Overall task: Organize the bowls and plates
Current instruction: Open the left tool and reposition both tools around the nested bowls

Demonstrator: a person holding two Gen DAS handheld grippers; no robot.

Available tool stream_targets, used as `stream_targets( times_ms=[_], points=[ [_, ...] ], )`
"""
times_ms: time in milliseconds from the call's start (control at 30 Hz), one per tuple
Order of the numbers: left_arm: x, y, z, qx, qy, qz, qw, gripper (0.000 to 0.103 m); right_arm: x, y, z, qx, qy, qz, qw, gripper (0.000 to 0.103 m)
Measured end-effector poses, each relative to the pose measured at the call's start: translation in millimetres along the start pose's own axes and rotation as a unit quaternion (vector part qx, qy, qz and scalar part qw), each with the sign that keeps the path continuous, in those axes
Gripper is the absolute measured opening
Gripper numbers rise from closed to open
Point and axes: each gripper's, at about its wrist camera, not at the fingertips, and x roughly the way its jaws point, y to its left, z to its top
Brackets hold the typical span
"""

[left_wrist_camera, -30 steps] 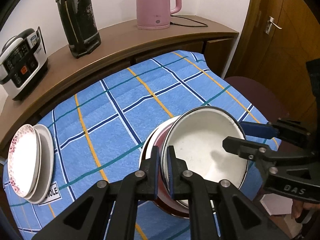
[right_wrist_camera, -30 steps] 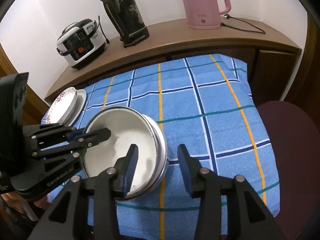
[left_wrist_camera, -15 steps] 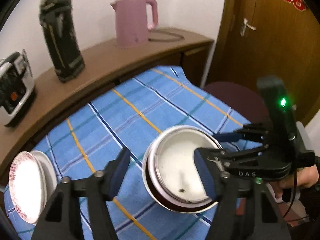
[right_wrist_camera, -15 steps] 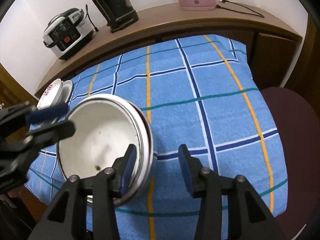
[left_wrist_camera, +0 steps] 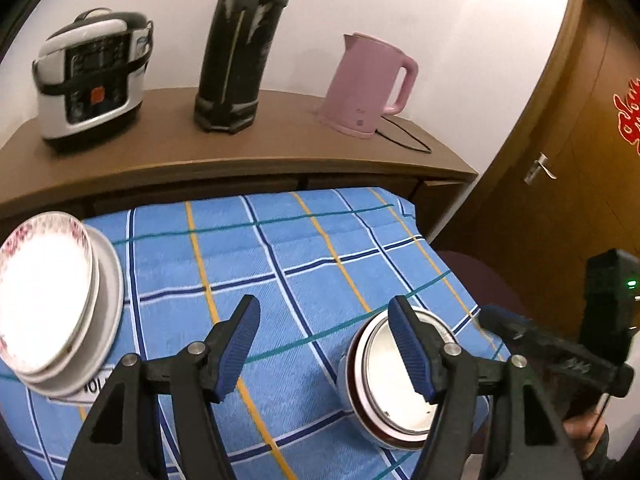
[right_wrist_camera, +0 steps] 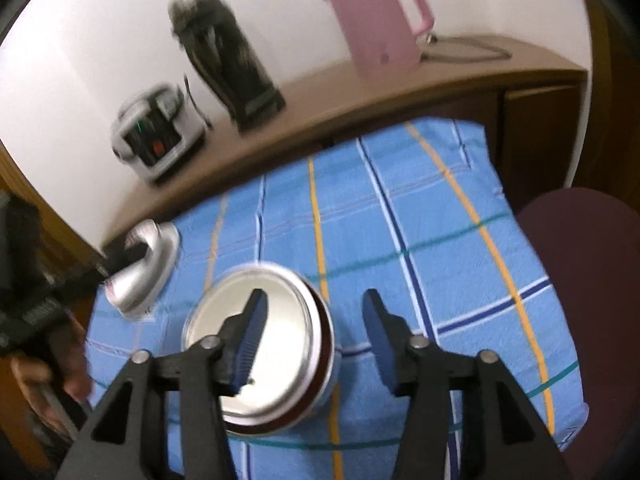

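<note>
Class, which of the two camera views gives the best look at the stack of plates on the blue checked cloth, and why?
The left wrist view: the stack of plates is large and sharp there, showing a patterned-rim plate on top of plainer ones. In the right wrist view the plates are small, motion-blurred and partly hidden behind the left gripper.

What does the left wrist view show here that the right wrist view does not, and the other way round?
Only the left wrist view: a wooden door with a handle and red ornament, and the plates seen clearly, the patterned one on top. Only the right wrist view: the dark red chair seat in full. Both: the nested bowls on the blue checked cloth, the pink kettle, black flask and cooker.
</note>
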Motion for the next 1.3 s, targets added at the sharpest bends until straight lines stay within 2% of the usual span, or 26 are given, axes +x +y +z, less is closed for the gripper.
stream_targets(
  times_ms=[100,300,400,533,600,700,867,1067,1167,1300],
  points=[
    [3,-1,-9,-0.003,-0.006,0.013,0.9999,0.068,-12,-4,-5,0.011,-0.034,0.008,0.999,0.061],
    [11,-3,-23,-0.009,0.008,0.008,0.9999,0.068,-17,-14,-23,0.045,-0.046,0.032,0.997,0.064],
    [12,-7,-27,-0.005,0.0,0.031,0.9995,0.068,-17,-12,-30,0.042,-0.055,0.034,0.997,0.064],
    [10,-12,-30,0.005,-0.01,0.056,0.9983,0.068,-18,-3,-36,0.025,-0.06,0.043,0.997,0.072],
    [10,-14,-31,0.014,-0.013,0.073,0.9971,0.068,-18,0,-37,0.019,-0.067,0.034,0.997,0.073],
    [9,-15,-33,0.016,-0.021,0.094,0.9952,0.068,-19,1,-39,0.018,-0.073,0.019,0.997,0.081],
    [8,-14,-34,0.015,-0.031,0.12,0.9922,0.068,-16,0,-43,0.02,-0.069,0.016,0.997,0.083],
    [8,-13,-34,0.004,-0.03,0.114,0.993,0.068,-16,-6,-46,0.048,-0.071,0.019,0.996,0.083],
    [8,-14,-34,-0.005,-0.031,0.102,0.9942,0.068,-15,-6,-48,0.051,-0.071,0.022,0.996,0.083],
    [11,-20,-34,-0.001,-0.03,0.104,0.9941,0.068,-10,-4,-51,0.051,-0.061,0.033,0.996,0.083]
  ],
)
